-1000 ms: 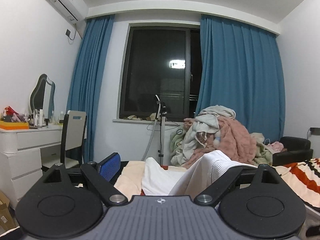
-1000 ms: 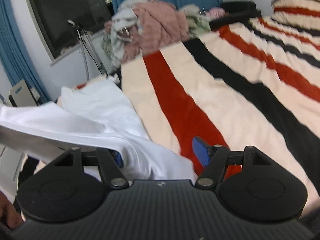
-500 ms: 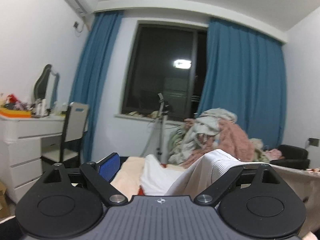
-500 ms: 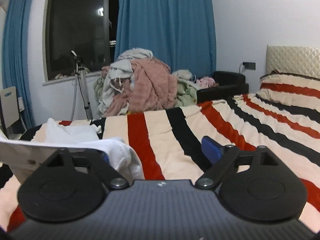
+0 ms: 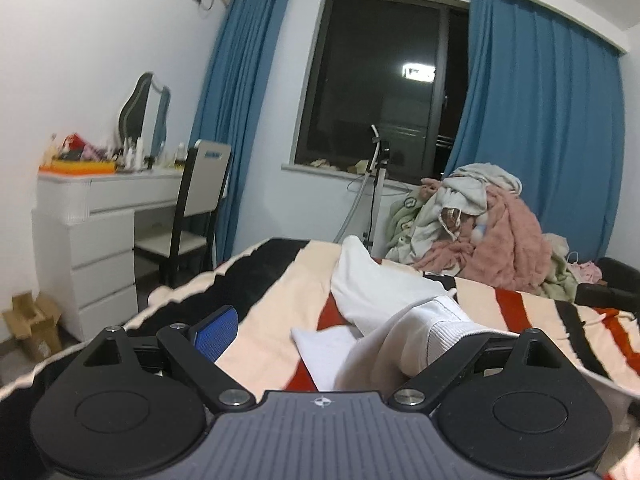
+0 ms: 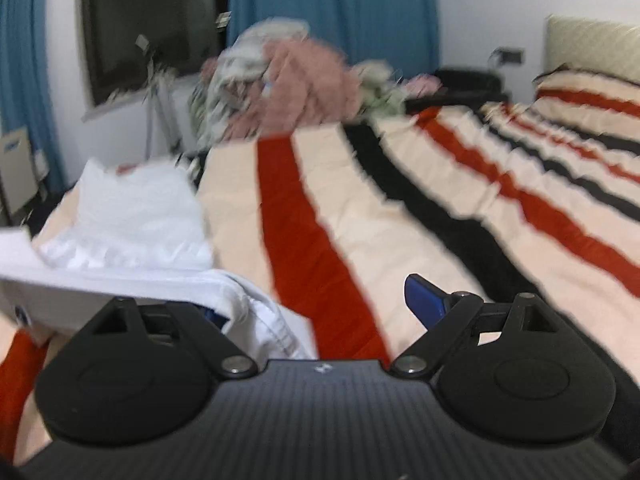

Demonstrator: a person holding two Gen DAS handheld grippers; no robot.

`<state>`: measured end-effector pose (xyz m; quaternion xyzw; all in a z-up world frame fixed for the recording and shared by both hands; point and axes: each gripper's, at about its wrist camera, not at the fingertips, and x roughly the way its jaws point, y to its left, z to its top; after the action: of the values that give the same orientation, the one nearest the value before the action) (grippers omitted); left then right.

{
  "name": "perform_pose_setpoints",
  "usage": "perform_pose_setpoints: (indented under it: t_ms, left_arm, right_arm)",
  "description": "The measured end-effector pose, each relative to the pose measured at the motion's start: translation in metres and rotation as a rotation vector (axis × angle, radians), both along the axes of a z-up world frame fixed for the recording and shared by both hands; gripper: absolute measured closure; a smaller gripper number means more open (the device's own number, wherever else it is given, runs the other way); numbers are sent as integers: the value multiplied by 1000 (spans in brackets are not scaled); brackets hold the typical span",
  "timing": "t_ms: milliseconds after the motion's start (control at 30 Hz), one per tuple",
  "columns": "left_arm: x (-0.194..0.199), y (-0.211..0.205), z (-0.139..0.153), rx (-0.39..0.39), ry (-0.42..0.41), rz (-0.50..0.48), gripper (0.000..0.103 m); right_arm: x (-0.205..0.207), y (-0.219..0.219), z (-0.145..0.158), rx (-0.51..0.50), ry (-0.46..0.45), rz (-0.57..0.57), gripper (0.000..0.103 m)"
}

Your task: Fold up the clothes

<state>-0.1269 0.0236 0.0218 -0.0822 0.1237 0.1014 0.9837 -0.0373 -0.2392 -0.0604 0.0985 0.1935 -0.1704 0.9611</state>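
Observation:
A white garment (image 5: 380, 292) lies crumpled on the striped bed (image 5: 276, 280). One ribbed white edge is draped over the right finger of my left gripper (image 5: 332, 332). Its jaws stand wide apart, the blue left pad (image 5: 216, 332) bare, and they pinch nothing. In the blurred right wrist view the same white garment (image 6: 132, 220) lies at the left. A hemmed fold hangs over the left finger of my right gripper (image 6: 316, 304). That gripper is open too, its right blue pad (image 6: 424, 300) free above the striped bed (image 6: 440, 200).
A heap of pink and pale clothes (image 5: 480, 232) sits past the bed by the window. A white dresser (image 5: 100, 216), a chair (image 5: 200, 200) and a cardboard box (image 5: 32, 324) stand at the left. A tripod stand (image 5: 376, 184) is under the window, and a black armchair (image 5: 616, 280) at far right.
The right jaws have spread wider. The right view swung up and then back down over the bed. The left view dipped and turned, so more of the bed shows. The garment still drapes over both grippers.

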Motion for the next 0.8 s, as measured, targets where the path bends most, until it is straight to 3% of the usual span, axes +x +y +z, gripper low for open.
perform_pose_setpoints:
  t_ms: [133, 233, 433, 600, 700, 800]
  left_arm:
    - [-18, -6, 30, -15, -56, 45, 9]
    - [-30, -1, 77, -76, -150, 88, 9]
    - [-48, 13, 198, -74, -342, 122, 7]
    - [-53, 27, 315, -125, -505, 91, 4]
    - [-44, 26, 377, -106, -563, 66, 3]
    - [-23, 16, 424, -30, -604, 60, 0]
  right_arm:
    - [-20, -8, 39, -43, -149, -32, 15]
    - [-34, -6, 90, -81, -255, 5, 15]
    - [-47, -6, 229, -61, -430, 87, 15]
    - [-58, -10, 347, -41, -566, 155, 15]
    - [-51, -17, 405, -56, -614, 180, 15]
    - [-34, -23, 453, -119, -647, 164, 14]
